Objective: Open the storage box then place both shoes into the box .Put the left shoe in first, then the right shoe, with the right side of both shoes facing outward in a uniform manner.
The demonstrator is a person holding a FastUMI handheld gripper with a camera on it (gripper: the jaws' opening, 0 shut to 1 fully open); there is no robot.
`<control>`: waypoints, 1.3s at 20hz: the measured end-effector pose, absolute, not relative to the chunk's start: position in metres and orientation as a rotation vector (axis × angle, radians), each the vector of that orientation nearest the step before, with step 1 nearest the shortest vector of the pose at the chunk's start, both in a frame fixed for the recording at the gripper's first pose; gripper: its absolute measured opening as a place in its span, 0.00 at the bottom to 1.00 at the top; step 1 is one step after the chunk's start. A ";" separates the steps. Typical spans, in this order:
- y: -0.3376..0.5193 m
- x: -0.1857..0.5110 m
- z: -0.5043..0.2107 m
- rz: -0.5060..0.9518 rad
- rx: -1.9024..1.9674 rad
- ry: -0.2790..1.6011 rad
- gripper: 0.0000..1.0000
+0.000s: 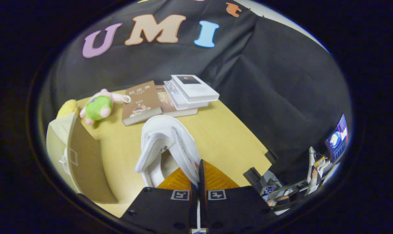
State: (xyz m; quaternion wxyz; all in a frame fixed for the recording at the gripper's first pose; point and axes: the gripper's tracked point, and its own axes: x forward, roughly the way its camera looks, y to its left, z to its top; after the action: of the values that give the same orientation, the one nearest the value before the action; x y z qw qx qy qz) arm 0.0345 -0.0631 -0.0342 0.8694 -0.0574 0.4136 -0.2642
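A white shoe (170,143) hangs above the yellow table (222,136), toe pointing away from me and its opening turned up and to the left. My gripper (197,174) is shut on the shoe's collar wall, which is pinched thin between the two fingers. To the left of the shoe stands the cardboard storage box (82,159), its lid flap raised upright; the inside of the box is hidden behind that flap.
A brown book (140,103) and a stack of white books (190,92) lie at the table's far side. A pink and green plush toy (100,105) and a yellow plush (68,108) sit beyond the box. Past the table's right edge are a monitor (337,136) and desk clutter.
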 end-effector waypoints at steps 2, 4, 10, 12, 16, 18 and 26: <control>-0.030 0.045 -0.010 -0.499 -0.133 0.825 0.06; 0.008 0.055 0.011 -0.432 -0.164 0.791 0.06; 0.153 0.079 0.023 -0.167 -0.074 0.750 0.06; 0.192 0.084 0.018 -0.105 -0.024 0.754 0.06; 0.234 0.097 -0.010 -0.042 -0.010 0.785 0.06; 0.231 0.103 -0.027 -0.065 -0.037 0.811 0.06; 0.207 0.098 -0.103 -0.125 0.071 0.988 0.49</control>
State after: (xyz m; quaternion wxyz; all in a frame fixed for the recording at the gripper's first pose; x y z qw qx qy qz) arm 0.0982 0.2068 -0.1028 0.8780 0.0341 0.4736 -0.0601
